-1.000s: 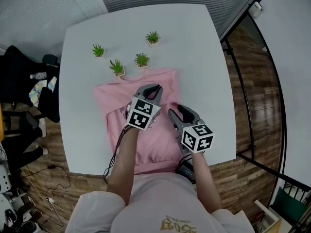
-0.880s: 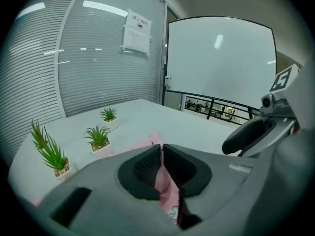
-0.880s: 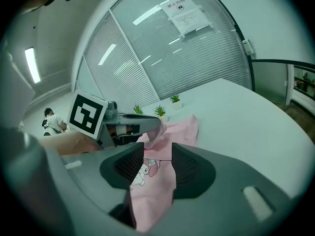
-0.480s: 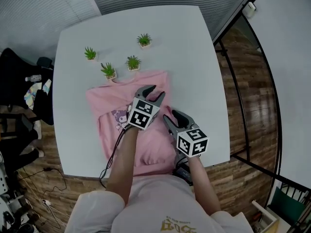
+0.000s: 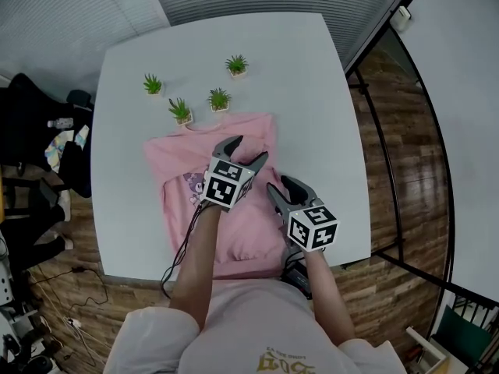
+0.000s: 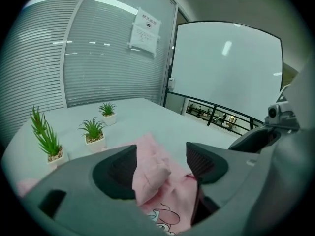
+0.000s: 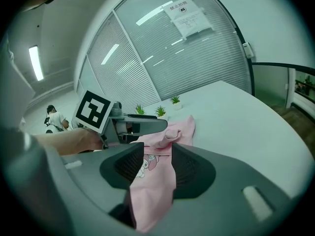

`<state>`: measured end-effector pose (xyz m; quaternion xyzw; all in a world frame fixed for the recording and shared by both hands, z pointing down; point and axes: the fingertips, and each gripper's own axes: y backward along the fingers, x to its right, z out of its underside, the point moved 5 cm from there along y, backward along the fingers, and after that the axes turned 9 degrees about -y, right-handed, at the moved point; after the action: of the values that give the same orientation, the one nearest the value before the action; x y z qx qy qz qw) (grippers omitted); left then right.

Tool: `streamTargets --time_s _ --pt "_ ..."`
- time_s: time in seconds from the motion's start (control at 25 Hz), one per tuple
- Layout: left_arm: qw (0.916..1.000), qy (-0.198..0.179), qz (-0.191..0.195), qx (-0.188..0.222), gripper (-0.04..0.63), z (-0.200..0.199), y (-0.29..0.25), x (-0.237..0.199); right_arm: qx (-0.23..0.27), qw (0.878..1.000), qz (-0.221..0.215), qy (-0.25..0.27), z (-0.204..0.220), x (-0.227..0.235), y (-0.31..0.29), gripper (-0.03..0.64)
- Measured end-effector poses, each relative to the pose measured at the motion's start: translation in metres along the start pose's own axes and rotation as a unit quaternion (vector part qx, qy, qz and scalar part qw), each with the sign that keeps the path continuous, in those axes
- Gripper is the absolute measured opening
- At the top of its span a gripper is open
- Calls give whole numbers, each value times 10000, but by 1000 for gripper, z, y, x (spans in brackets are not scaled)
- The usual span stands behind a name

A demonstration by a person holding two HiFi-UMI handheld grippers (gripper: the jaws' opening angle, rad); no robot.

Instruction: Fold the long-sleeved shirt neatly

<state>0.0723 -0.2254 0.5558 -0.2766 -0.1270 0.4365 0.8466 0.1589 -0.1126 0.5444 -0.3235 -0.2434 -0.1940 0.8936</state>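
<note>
A pink long-sleeved shirt (image 5: 183, 162) with a cartoon print lies on the white table (image 5: 312, 76), its right side folded in. My left gripper (image 5: 248, 148) hovers over the shirt's upper right part. Its jaws have just been opening and now stand wide apart. In the left gripper view a folded pink sleeve cuff (image 6: 150, 173) lies loose between the jaws of the left gripper (image 6: 160, 159), touching neither pad. My right gripper (image 5: 279, 185) is at the shirt's right edge. In the right gripper view this right gripper (image 7: 156, 156) is shut on a fold of shirt fabric (image 7: 150, 191).
Several small potted plants (image 5: 219, 98) stand just beyond the shirt's collar. The table's right edge (image 5: 360, 170) is close to my right gripper, with wooden floor beyond. A chair draped with dark clothes (image 5: 39, 131) stands to the left of the table.
The left gripper's jaws, shut on the sleeve a second ago, have spread wide and let it go. Both hands stay in about the same place.
</note>
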Motion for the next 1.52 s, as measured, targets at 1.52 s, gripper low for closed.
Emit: streamTargets --time_s 1.52 --pt "9920 666 -1018 336 334 124 265 52 365 9974 411 460 90 -77 109 184"
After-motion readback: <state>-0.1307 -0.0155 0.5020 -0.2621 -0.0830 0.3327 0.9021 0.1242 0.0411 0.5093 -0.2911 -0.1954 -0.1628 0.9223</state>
